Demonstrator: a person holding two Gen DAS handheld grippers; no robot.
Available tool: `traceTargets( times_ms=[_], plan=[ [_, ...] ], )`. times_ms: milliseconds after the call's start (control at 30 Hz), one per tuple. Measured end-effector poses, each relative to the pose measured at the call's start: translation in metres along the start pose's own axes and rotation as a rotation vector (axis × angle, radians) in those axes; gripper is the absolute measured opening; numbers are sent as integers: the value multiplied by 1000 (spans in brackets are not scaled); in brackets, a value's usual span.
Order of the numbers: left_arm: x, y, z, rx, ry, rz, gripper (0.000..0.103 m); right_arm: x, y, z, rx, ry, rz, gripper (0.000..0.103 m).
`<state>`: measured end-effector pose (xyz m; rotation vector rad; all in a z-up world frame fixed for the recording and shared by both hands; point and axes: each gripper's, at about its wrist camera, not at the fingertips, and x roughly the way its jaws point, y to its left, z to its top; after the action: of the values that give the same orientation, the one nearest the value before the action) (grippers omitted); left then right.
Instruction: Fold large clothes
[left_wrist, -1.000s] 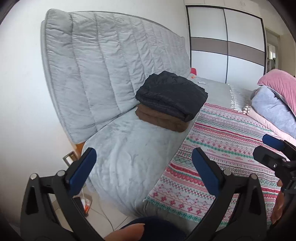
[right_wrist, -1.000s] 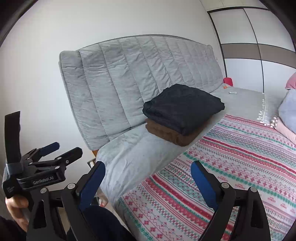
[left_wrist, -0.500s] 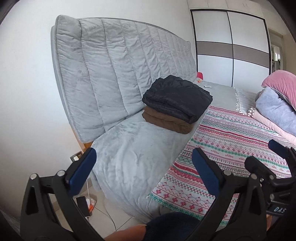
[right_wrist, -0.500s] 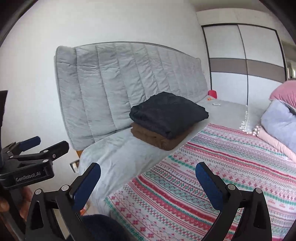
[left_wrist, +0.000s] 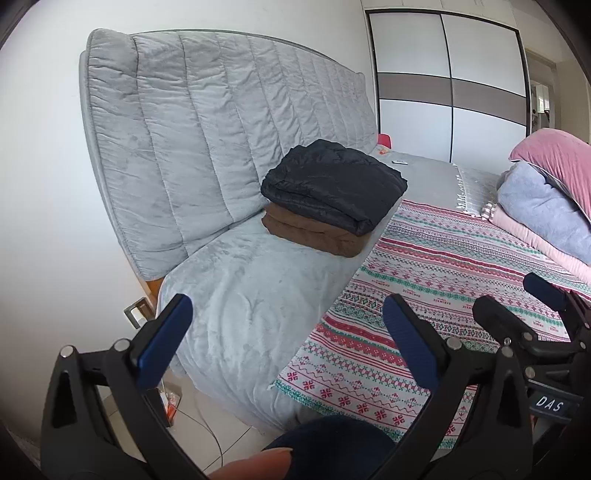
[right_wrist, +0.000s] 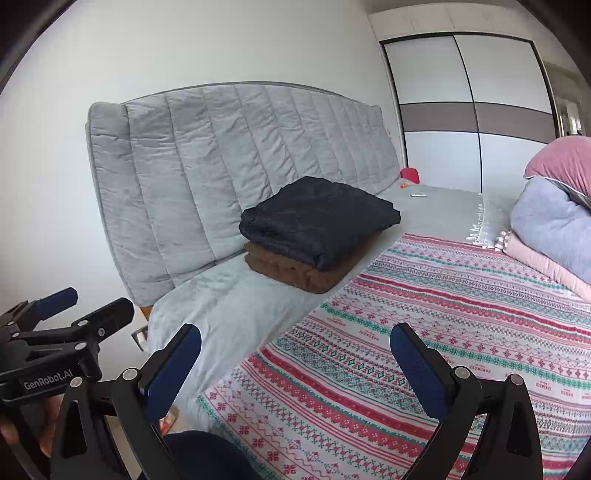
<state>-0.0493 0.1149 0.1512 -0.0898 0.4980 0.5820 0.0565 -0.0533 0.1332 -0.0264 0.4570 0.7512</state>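
Fingers spread, both grippers | patterned bedspread (right_wrist: 424, 325) | grey headboard (left_wrist: 207, 129)

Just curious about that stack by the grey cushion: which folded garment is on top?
The black garment lies on top; the brown garment sits under it, showing only along its front edge.
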Motion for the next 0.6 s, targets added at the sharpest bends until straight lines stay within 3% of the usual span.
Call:
traceTargets(
  times_ms=[600],
  plan=[
    [-1,-1,-3,-1,-4,14,102,1,-2,1,17,0,-30,103]
  ],
)
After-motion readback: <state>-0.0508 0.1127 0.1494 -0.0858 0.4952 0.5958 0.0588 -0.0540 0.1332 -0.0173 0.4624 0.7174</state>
